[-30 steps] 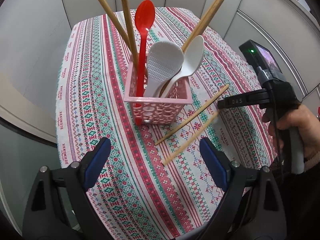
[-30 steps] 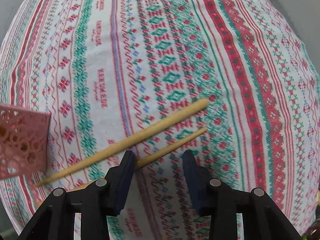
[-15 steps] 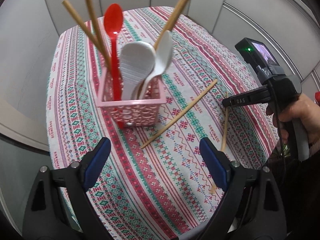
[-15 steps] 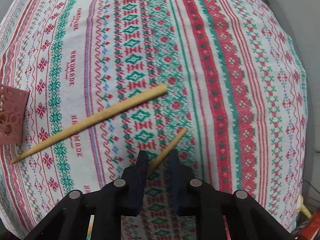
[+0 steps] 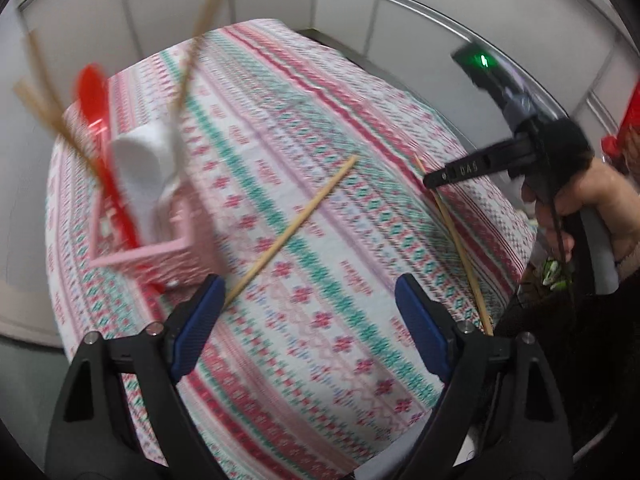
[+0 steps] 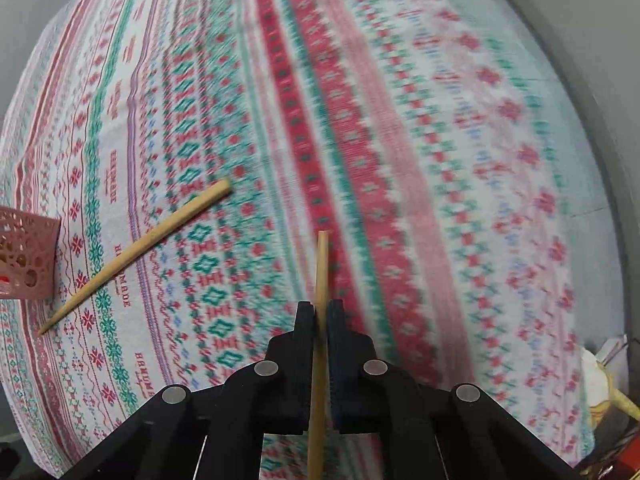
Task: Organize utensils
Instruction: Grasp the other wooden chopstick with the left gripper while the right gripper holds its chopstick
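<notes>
Right gripper clamped on one tan wooden chopstick; left gripper fingers apart, closing (nothing between). Second tan chopstick lies on the worktop.

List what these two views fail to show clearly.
- Pink perforated plastic holder: its utensils smear in the left wrist view; the right wrist view's edge cuts it.
- Held wooden chopstick: lower end hidden behind the right gripper.
- Loose wooden chopstick: tip hidden behind a left gripper finger.

Loose chopstick on tablecloth, seemingly beside basket
</notes>
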### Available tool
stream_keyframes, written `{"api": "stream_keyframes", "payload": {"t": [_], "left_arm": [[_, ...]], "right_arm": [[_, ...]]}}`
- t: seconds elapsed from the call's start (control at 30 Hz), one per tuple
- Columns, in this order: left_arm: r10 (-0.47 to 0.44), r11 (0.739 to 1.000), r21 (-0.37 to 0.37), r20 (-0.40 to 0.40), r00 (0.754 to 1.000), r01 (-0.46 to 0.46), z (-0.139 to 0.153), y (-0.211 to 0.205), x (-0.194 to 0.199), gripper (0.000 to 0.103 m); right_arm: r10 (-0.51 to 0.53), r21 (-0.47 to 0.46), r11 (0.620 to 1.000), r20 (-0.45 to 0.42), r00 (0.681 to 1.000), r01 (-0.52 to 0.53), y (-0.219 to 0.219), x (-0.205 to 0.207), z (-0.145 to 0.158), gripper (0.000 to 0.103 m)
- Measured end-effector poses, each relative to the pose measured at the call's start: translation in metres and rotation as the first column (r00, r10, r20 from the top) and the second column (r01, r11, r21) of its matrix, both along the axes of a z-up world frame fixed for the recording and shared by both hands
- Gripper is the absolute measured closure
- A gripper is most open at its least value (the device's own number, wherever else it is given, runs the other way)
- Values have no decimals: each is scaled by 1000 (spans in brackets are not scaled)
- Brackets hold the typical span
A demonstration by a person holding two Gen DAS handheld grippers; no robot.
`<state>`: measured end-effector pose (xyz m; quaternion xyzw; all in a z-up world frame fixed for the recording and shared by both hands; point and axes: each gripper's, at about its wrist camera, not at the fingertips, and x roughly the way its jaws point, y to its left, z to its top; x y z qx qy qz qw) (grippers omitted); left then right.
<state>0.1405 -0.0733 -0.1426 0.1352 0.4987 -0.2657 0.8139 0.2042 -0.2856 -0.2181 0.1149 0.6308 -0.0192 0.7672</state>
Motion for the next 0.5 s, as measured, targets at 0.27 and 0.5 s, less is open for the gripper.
{"api": "stream_keyframes", "payload": {"t": [0.27, 0.5], "left_arm": [[-35, 997, 75, -28, 999, 37, -39, -64, 49, 54], [-17, 995, 100, -60, 998, 23, -65, -92, 79, 67]], "right_arm": [[-1, 36, 999, 51, 999, 0, -35, -25, 33, 99], [0, 82, 997, 60, 998, -5, -42, -32, 46, 99]]}}
